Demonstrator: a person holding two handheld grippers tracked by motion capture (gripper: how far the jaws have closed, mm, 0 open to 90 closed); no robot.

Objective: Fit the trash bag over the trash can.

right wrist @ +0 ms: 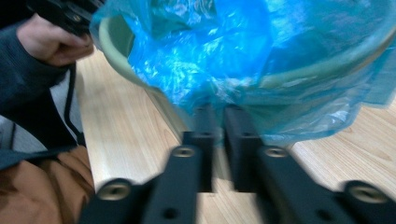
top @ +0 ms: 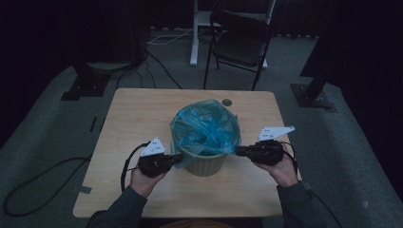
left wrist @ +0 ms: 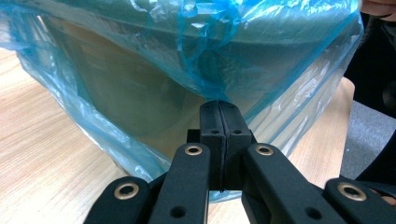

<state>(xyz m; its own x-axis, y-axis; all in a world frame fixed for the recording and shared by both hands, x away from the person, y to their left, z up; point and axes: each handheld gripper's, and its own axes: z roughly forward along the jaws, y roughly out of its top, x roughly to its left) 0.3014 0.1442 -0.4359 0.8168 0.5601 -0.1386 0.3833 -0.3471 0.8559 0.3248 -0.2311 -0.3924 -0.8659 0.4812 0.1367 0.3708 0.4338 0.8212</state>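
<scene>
Jaws of the left gripper (left wrist: 219, 109) are pressed flat together, and the blue plastic bag (left wrist: 261, 79) meets their tips; a thin fold of film appears caught between them, though the left gripper view does not make that certain. In the high view this left gripper (top: 178, 159) sits at about 8 o'clock of the bin (top: 205, 164), its tips touching the bag where it hangs over the rim.

The right gripper (right wrist: 219, 114) has its jaws closed to a narrow slit in the blurred right gripper view, with the bag's lower edge lying over their tips; whether film is pinched there I cannot tell. In the high view the right gripper (top: 239, 151) meets the bin at about 3 o'clock, level with the draped plastic.

The bag lines the pale green bin, spreads over its rim and hangs partway down the outside wall; its inside is crumpled. The bin stands upright near the middle of the wooden counter (top: 138, 114), slightly toward the near edge.

Each gripper is held by a hand: the left hand (top: 142, 180) comes in from 7 o'clock, the right hand (top: 284, 170) from 5 o'clock, both in dark sleeves. A black cable (top: 124, 166) loops from the left gripper across the counter. Beyond the counter, at 12 o'clock, a dark chair (top: 240, 45) stands on the grey floor.
</scene>
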